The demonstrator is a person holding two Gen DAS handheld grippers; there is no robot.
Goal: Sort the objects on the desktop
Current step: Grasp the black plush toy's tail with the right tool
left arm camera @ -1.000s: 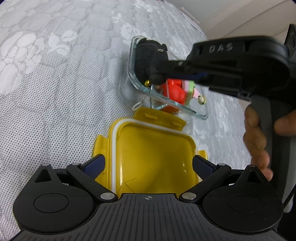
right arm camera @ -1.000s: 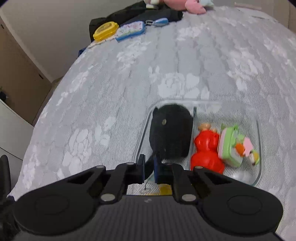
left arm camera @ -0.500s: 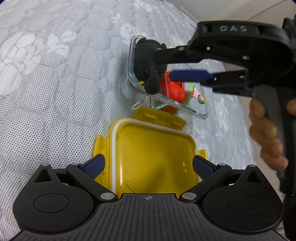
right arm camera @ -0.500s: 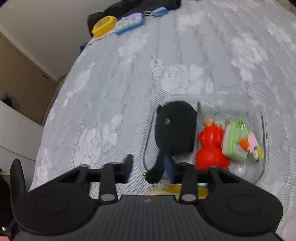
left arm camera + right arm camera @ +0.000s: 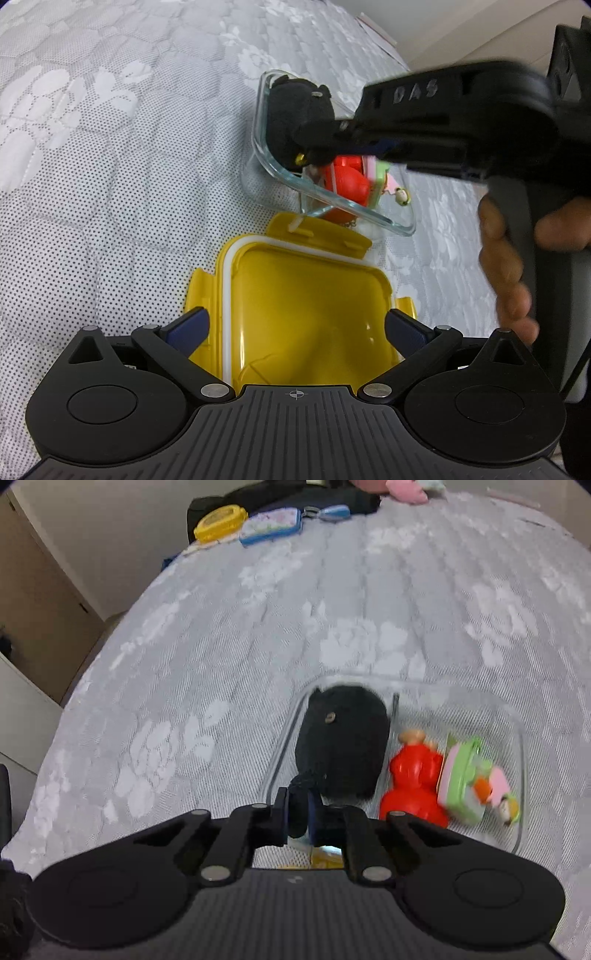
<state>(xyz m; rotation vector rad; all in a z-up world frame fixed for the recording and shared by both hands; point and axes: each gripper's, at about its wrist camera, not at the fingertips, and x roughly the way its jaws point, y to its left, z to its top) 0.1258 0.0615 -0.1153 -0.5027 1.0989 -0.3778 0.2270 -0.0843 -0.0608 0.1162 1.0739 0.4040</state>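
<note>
A clear glass container [image 5: 354, 210] [image 5: 521, 746] sits on the white patterned bedspread. It holds a black plush toy [image 5: 295, 110] [image 5: 343, 746], a red figure [image 5: 347, 181] [image 5: 413, 779] and a green-and-pink toy [image 5: 469, 779]. My right gripper [image 5: 298, 812] [image 5: 321, 147] reaches over the container's near rim; its jaws are closing, with a black limb of the plush pinched between the pads. My left gripper [image 5: 297, 328] stands open above the yellow snap lid [image 5: 306, 288], which lies inner side up in front of the container.
A hand [image 5: 506, 258] holds the right gripper's handle at the right. At the bed's far end lie a yellow case [image 5: 220, 521], a blue patterned pouch [image 5: 271, 526] and a dark bag. The bed edge drops off at the left.
The right gripper's jaws opened off the plush's limb half a second ago and have closed on it again. The left gripper and the lid have stayed put.
</note>
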